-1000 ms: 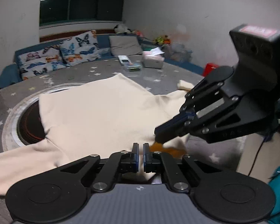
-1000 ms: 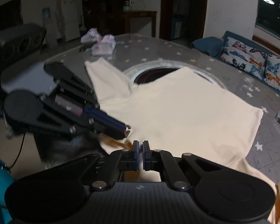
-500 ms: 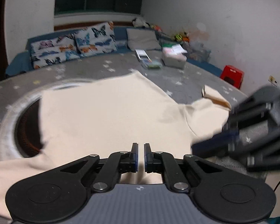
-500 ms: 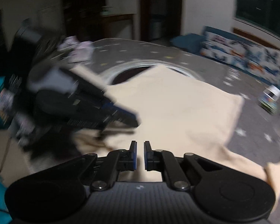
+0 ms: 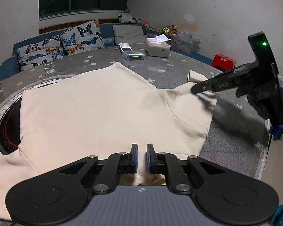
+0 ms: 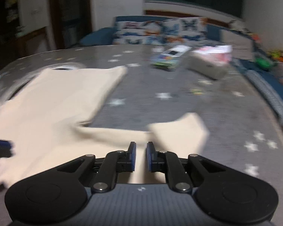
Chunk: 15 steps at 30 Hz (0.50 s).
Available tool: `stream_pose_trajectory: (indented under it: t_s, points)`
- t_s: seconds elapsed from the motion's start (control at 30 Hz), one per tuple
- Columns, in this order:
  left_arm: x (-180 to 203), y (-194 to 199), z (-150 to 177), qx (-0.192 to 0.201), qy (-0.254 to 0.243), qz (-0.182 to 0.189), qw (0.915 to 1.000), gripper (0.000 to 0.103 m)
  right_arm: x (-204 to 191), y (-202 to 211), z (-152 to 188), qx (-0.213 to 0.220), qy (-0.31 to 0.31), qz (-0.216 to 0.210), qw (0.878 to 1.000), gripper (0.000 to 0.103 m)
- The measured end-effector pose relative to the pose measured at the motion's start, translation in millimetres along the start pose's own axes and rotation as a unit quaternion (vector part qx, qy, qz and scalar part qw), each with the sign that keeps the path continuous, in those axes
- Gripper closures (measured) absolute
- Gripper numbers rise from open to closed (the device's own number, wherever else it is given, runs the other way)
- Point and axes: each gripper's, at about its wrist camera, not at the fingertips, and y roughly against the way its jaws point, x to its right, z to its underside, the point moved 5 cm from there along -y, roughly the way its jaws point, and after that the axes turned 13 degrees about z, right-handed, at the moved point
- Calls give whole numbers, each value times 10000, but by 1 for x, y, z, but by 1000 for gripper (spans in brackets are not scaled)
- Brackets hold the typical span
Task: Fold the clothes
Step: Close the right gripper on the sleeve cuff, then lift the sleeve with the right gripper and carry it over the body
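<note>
— So, why is your left gripper (image 5: 142, 155) low at the near hem, jaws slightly parted, holding nothing?

— You're poised over the cream garment (image 5: 96, 109) spread on the starry table (image 5: 160, 66), probably anchoring that edge.

— And your right gripper (image 6: 141, 156)?

— Over the sleeve (image 6: 179, 133), narrowly parted (blurry, so whether it's pinching is unclear).

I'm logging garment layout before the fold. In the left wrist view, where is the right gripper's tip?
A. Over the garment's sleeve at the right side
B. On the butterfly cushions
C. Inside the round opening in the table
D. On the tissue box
A: the right gripper reaches the sleeve side of the cream garment, far from the tissue box.
</note>
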Motion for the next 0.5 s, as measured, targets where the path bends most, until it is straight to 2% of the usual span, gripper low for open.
stream_pose_trajectory:
  t_s: [0.2,0.33,0.4,0.5]
  points:
    - [2,-1,0,-1,25,-65,10000,91,52,-18,6,-123,-399,847,9955,91]
    - [3,-1,0,-25,24,-86,10000,91,63,-17,4,-111,-553,1017,9932,88]
    - [3,-2,-1,-43,30,-85,9999,90,58,-11,1,-19,-559,882,9945,87]
    - [0,-2,-7,-69,22,-83,9999,87,33,4,-7,116,-434,257,9987,86]
